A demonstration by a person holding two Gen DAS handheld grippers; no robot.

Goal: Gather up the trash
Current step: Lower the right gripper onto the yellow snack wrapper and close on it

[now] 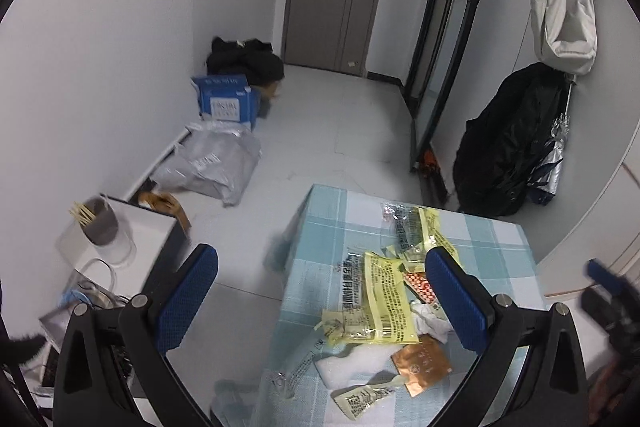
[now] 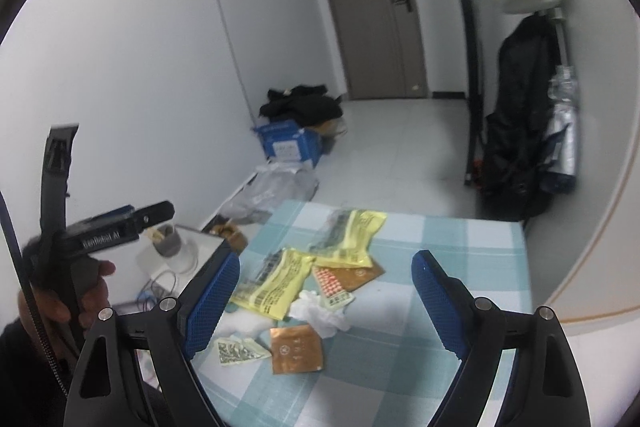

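Trash on checked worktop (image 2: 460, 239): yellow wrappers (image 2: 276, 283), three; copper foil packets (image 2: 297, 349), two; crumpled white tissue (image 2: 320, 311), one. Grey cup (image 1: 100, 223) on side stand, holding wooden sticks (image 1: 82, 213). Left gripper (image 1: 320, 291), right gripper (image 2: 324, 299): jaws apart, empty, above the trash.

Both views: even, cool indoor light, moderately bright, source not visible. Soft faint shadows only. White walls (image 1: 100, 67) slightly washed out, no hard glare. Heavy fisheye bend: door (image 2: 380, 7) curves, black vignette at corners. Motion blur smears table edge (image 1: 280, 251), right gripper (image 1: 608, 291) at the frame edge. Wrappers (image 2: 276, 283) fairly sharp.
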